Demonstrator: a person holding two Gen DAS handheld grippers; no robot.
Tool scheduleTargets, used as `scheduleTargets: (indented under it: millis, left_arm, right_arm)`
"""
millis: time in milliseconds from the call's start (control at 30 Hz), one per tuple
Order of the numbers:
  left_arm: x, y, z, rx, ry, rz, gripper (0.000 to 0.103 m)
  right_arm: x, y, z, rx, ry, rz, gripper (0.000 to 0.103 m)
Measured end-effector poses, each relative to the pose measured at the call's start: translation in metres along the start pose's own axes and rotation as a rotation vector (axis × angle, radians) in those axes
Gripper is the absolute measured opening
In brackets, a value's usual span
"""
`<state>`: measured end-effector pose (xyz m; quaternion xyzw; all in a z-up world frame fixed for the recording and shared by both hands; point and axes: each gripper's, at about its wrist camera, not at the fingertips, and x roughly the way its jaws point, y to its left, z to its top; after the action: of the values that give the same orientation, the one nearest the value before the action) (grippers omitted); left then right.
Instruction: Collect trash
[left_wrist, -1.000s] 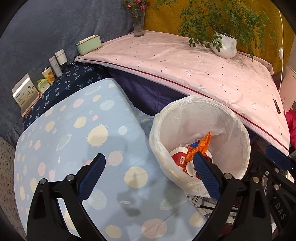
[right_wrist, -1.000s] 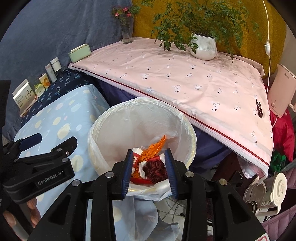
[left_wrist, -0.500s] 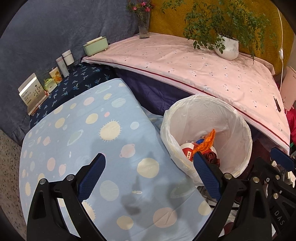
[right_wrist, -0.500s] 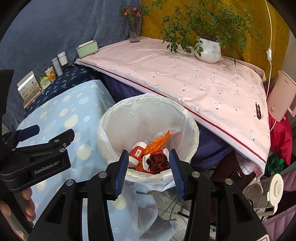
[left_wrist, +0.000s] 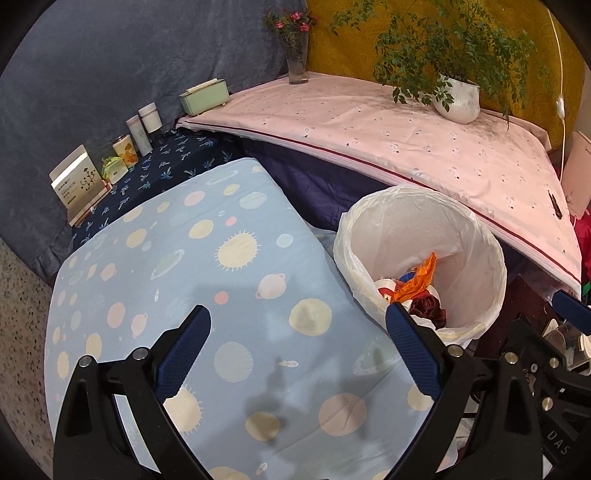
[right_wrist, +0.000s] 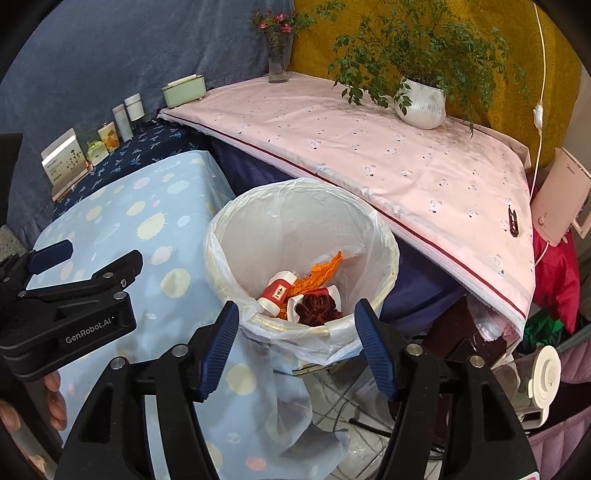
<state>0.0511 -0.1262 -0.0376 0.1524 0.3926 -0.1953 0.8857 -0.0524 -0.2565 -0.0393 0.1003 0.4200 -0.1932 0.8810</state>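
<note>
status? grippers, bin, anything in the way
Left gripper open, empty, over the blue planet-print cloth. Right gripper open, empty, at the bin's near rim. Dark red wad, red cup, orange wrapper inside. Nothing blocking.

A white-lined trash bin (right_wrist: 301, 258) stands upright beside the blue spotted table, holding a red-and-white paper cup (right_wrist: 276, 291), an orange wrapper (right_wrist: 321, 271) and a dark red crumpled wad (right_wrist: 317, 308).

Bin (right_wrist: 384, 236) set right of the bench (right_wrist: 122, 221), trash (right_wrist: 306, 295) lying inside, potted plant (right_wrist: 421, 103) placed behind.
</note>
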Motion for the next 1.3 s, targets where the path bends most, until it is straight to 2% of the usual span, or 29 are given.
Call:
scheduleTargets:
  millis: [167,400,700,1300]
  left_arm:
    - [0.000,0.002,-0.003,-0.026,0.003,-0.004,0.092]
    - [0.001,-0.004,-0.012,0.014,0.009,0.002,0.092]
    - [-0.003,0.003,-0.010,-0.035,-0.017,0.002,0.092]
    - [0.000,0.003,-0.013,-0.036,-0.035,0.001,0.093]
  right_arm:
    - [0.000,0.000,-0.003,-0.003,0.000,-0.019,0.066]
    - [-0.005,0.001,-0.009,-0.039,-0.028,-0.064,0.070]
    - [-0.010,-0.007,-0.006,0.006,-0.041,-0.052,0.072]
    - [-0.009,-0.003,-0.010,-0.014,-0.050,-0.070,0.076]
